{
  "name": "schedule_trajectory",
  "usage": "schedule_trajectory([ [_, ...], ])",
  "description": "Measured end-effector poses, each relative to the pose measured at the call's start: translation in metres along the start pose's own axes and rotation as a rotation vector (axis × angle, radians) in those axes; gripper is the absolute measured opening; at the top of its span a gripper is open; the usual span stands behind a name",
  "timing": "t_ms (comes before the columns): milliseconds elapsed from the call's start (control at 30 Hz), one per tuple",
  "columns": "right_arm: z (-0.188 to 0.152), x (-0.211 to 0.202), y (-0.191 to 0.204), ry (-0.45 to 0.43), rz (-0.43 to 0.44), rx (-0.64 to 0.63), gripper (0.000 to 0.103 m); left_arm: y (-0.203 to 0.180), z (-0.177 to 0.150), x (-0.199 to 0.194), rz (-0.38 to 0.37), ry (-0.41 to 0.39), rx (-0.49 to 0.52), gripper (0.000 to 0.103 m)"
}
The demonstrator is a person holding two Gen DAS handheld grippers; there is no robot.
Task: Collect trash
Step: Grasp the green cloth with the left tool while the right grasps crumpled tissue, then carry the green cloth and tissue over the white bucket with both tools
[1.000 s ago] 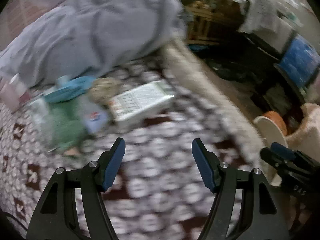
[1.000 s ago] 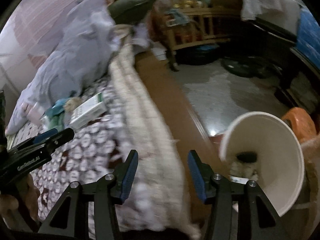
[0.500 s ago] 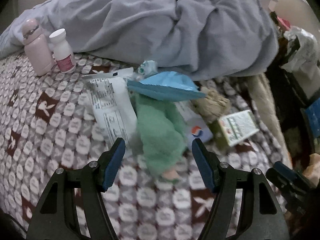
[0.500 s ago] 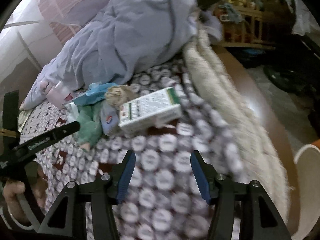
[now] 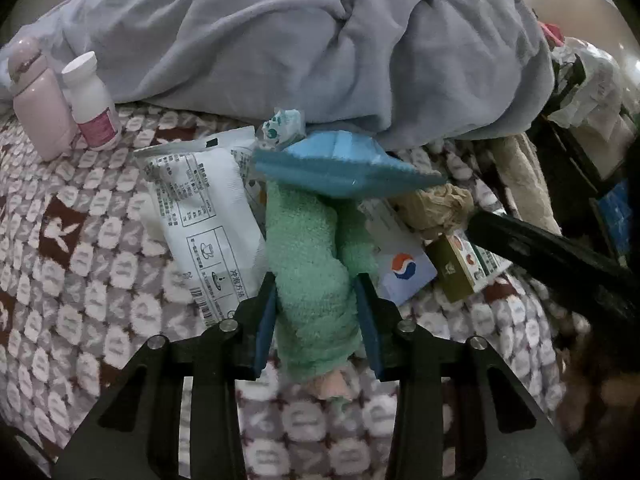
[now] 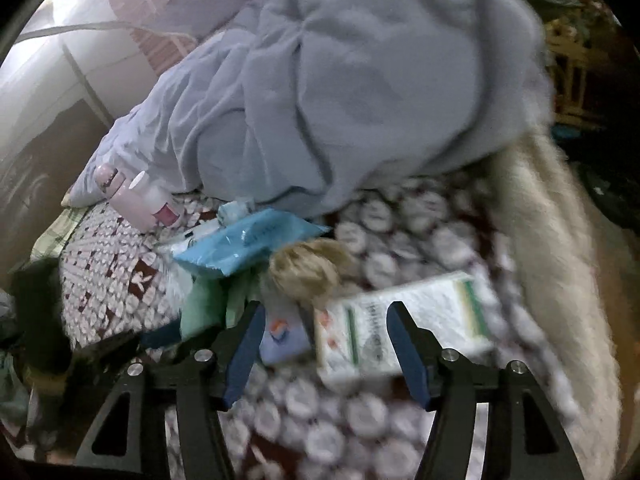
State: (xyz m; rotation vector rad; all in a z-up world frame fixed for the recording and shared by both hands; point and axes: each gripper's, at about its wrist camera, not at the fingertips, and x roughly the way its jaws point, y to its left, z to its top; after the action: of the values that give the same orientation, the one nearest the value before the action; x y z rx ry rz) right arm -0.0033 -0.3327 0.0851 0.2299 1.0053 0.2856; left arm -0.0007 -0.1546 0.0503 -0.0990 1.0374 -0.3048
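A heap of litter lies on the patterned bedspread. It holds a green fuzzy sock, a blue packet, a white printed pouch, a brown paper wad and a white-green box. My left gripper is closing, and its pads press both sides of the sock. My right gripper is opening. The box's left end and a card with a red-blue logo lie between its fingers, untouched.
A pink bottle and a white pill bottle stand at the far left. A crumpled grey blanket lies behind the heap. A cream fuzzy border marks the bed's right edge, with dark furniture beyond.
The left jaws have closed from wide apart onto the green sock. The right gripper has swung from the bed's edge to the heap and its jaws stand wider.
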Motion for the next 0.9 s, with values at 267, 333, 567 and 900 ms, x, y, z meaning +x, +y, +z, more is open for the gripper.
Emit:
schedule_trajectory([
  [267,0.015,0.049,0.008,0.042,-0.037,-0.063,0.026,0.007,-0.004,-0.006,-0.041,0.006,-0.003,0.032],
  [333,0.012,0.035,0.008,0.003,-0.019,-0.071,0.024,0.006,-0.005,-0.011,-0.044,0.003,-0.003,0.031],
  [567,-0.011,-0.039,0.007,-0.105,0.010,-0.085,0.024,-0.010,-0.014,-0.040,-0.062,-0.031,0.005,0.030],
  [900,-0.071,-0.103,-0.019,-0.149,-0.035,-0.031,0.024,-0.062,-0.039,-0.066,-0.087,-0.034,0.081,0.030],
])
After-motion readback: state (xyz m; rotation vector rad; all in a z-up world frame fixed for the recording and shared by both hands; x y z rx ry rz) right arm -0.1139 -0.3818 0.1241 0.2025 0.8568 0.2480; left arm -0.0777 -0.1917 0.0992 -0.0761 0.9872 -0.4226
